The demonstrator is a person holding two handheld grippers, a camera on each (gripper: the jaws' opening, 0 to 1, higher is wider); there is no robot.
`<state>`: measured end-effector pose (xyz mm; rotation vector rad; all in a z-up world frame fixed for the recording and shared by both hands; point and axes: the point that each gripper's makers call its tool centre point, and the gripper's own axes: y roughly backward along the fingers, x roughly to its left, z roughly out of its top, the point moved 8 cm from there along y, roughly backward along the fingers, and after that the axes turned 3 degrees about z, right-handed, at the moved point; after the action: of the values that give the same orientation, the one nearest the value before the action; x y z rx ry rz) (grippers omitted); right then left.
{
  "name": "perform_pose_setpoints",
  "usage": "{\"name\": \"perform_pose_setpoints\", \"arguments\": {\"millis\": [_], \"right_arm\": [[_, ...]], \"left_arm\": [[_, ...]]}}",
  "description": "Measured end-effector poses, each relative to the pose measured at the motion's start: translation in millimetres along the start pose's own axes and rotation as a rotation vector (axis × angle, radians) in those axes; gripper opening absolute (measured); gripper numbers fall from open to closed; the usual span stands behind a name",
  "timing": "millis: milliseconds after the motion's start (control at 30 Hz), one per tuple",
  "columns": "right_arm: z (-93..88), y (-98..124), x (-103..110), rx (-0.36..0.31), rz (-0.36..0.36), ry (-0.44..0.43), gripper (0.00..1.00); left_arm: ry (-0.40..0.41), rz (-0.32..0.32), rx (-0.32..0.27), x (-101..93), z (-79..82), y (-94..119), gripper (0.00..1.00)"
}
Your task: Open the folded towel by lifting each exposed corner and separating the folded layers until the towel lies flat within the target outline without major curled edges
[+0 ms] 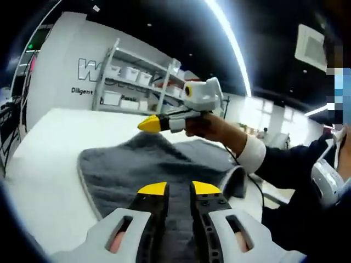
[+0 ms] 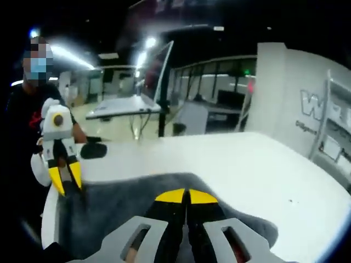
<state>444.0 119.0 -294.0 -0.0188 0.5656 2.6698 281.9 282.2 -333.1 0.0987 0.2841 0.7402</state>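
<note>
Left gripper view: the white worktop [image 1: 49,164] extends to the left of the left tongs [image 1: 179,190]. The grey towel [image 1: 137,164] lies on it, spreading from left of the tongs to beyond them on the right, its surface passing beneath both yellow tips. The left tongs stand slightly apart, with a narrow gap between the tips and nothing held; whether they touch the towel cannot be told. Beyond and above them, the right tongs [image 1: 149,124] hang over the far edge of the towel, held by a hand [image 1: 205,127] reaching in from the right. Their yellow tips are together. A shelving rack [image 1: 134,82] with white bins stands behind the worktop.

Right gripper view: at the left, the left tongs [image 2: 66,178] point down at the near left corner of the towel [image 2: 109,203], tips a little apart, at or just above the fabric. At centre, the right tongs [image 2: 186,196] are closed tip to tip over the towel, which lies beneath and to both sides of them. To the right, the bare worktop [image 2: 263,170] continues.
</note>
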Motion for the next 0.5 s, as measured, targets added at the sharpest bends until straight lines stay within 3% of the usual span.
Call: {"name": "perform_pose_setpoints", "arguments": {"millis": [100, 200, 333, 367, 500], "right_arm": [[-1.0, -9, -2, 0.019, 0.029, 0.007, 0.00], [-3.9, -19, -7, 0.064, 0.042, -0.001, 0.00], [-7.6, -26, -16, 0.147, 0.014, 0.086, 0.00], [-8.2, -28, -18, 0.164, 0.005, 0.110, 0.00], [-11.6, -36, -17, 0.166, 0.031, 0.099, 0.00]], "left_arm": [[-0.030, 0.033, 0.025, 1.4, -3.3, -4, 0.24], [-0.013, 0.021, 0.072, 2.4, -10.1, -8, 0.22], [-0.021, 0.033, 0.088, 3.3, -12.0, -9, 0.14], [-0.051, 0.064, 0.128, 6.0, -15.4, -7, 0.13], [-0.047, 0.080, 0.156, 9.3, -19.4, -8, 0.09]]}}
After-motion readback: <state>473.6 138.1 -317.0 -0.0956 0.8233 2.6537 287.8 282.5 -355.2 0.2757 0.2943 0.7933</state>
